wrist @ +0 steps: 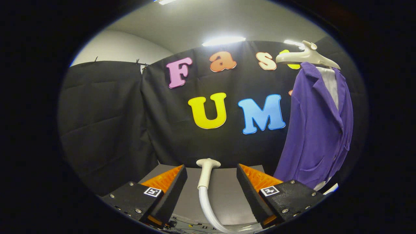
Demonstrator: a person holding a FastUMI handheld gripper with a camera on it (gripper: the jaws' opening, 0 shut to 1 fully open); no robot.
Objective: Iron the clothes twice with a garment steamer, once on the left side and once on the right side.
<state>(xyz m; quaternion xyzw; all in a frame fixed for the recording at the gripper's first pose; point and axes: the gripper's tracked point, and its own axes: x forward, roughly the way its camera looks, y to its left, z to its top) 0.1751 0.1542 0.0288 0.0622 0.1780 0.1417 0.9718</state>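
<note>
Now your claw (212,182) wide open, empty, astride the steamer head (206,172) on the worktop (224,195), purple cardigan (317,130) hanging beyond

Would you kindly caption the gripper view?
Open gripper flanks the steamer head; purple jacket hangs beyond.

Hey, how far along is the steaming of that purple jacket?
Nothing looks done yet. The gripper is open, with the steamer head and its hose between the fingers, neither of which visibly presses on it. The purple jacket hangs on its hanger off to the right, apart from the steamer. Left: gripping the steamer, then both passes, left side and right side.
</note>
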